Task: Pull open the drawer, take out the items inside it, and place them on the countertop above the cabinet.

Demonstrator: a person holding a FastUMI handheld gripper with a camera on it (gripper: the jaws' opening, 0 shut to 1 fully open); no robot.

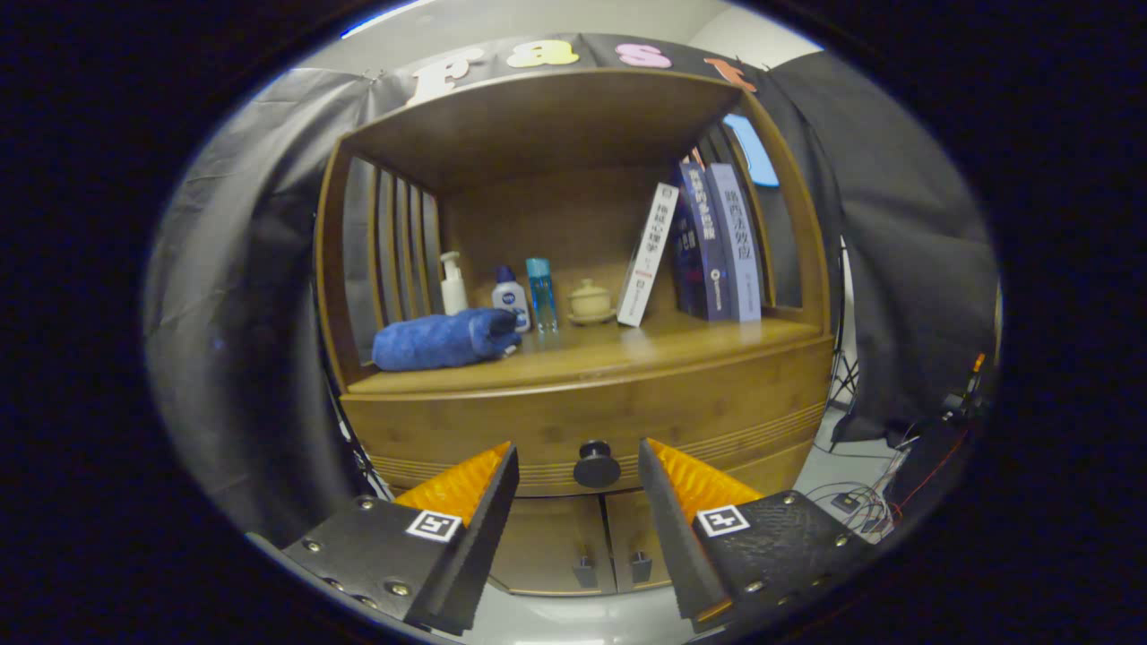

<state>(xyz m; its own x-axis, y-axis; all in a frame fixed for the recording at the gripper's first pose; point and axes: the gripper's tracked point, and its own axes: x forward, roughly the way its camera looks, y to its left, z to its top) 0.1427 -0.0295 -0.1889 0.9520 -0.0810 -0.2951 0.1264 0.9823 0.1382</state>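
Note:
A wooden cabinet stands ahead of me with its drawer [717, 412] closed flush under the countertop [627, 354]. A round dark knob [597, 464] sits at the middle of the drawer front. My gripper [578, 445] is open, its two fingertips flanking the knob a little in front of it, touching nothing. The drawer's contents are hidden.
On the countertop lie a rolled blue towel [444, 339], a white pump bottle [452, 284], two small bottles [524, 296], a lidded cup [590, 301] and several leaning books [708, 246]. Two small doors [582, 542] sit below the drawer. Cables [860, 497] trail on the floor to the right.

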